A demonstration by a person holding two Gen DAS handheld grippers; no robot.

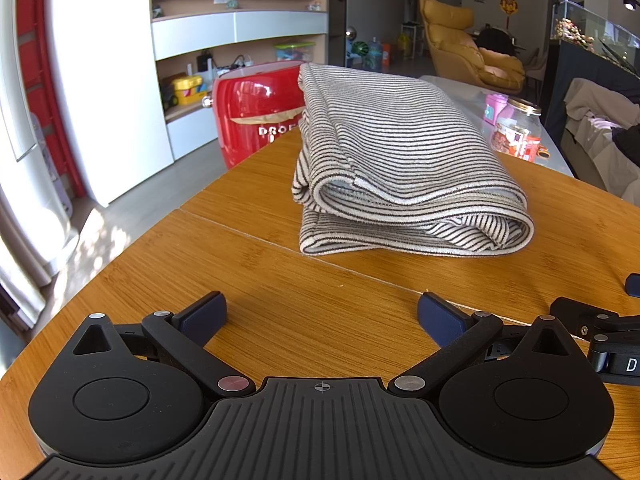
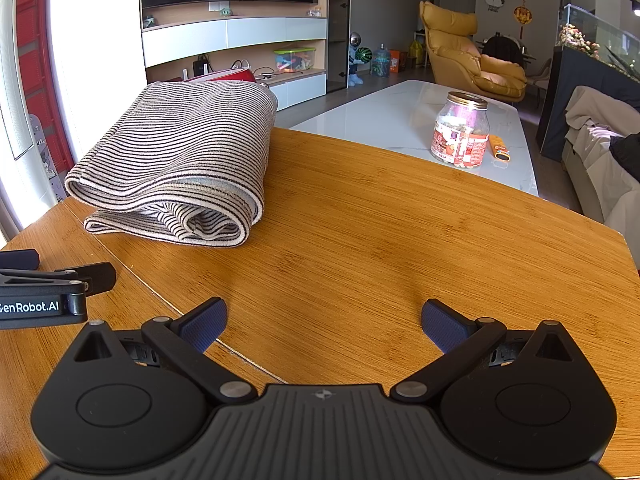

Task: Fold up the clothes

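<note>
Left tool (image 1: 321, 316) gapes over bare table (image 1: 280, 312) — folded shirt (image 1: 400, 160) beyond.

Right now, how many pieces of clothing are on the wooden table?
1. A striped garment, already folded into a bundle, lies on the wooden table ahead of both open tongs: straight ahead in the left view, to the left in the right view. Nothing else could hide behind it that I can see.

The folded garment (image 1: 400, 152) has thin black-and-cream stripes; the table (image 2: 380, 220) is honey-brown bamboo grain; the gripper pads (image 2: 204, 326) are navy on black arms.
</note>
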